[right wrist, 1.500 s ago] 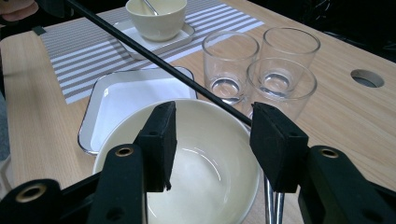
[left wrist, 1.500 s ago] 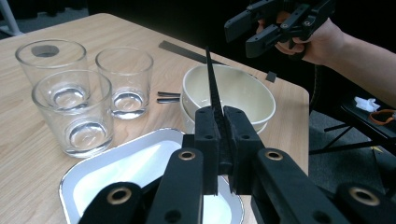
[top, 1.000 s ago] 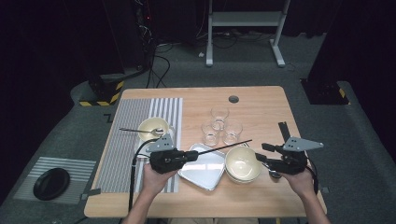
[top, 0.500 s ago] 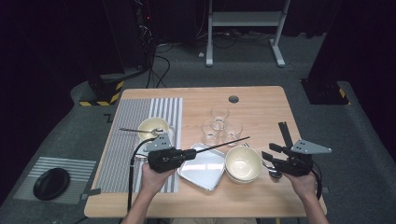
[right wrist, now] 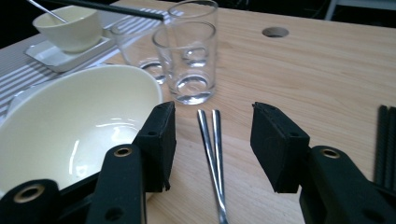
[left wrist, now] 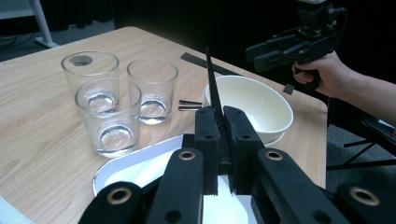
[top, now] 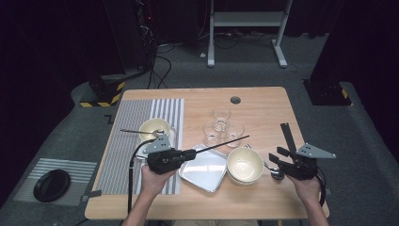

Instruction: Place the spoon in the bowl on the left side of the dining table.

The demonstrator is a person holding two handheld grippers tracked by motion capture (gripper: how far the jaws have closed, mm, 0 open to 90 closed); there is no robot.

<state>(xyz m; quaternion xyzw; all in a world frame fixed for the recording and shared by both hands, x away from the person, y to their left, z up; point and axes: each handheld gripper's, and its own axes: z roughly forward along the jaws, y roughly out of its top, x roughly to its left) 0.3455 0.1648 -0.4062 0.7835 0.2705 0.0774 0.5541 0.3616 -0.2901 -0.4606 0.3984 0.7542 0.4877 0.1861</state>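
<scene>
My left gripper (top: 191, 153) (left wrist: 219, 114) is shut on a long black chopstick (top: 221, 144) (left wrist: 212, 86) that points out over the metal tray (top: 207, 176) toward three clear glasses (top: 221, 126) (left wrist: 109, 100). My right gripper (top: 277, 157) (right wrist: 214, 122) stands open low over the table, right of a cream bowl (top: 244, 165) (right wrist: 65, 135). A pair of thin metal chopsticks (right wrist: 212, 149) lies on the wood between its jaws, untouched. Those jaws have just been closing a little.
A small bowl with a spoon (top: 154, 129) (right wrist: 70, 21) sits on a white dish on the striped mat (top: 127, 141). Black chopsticks (top: 287, 136) (right wrist: 385, 140) lie on the table right of my right gripper. A round hole (top: 235, 100) marks the far tabletop.
My right gripper has sunk toward the table beside the cream bowl. The left gripper and its chopstick have stayed in place.
</scene>
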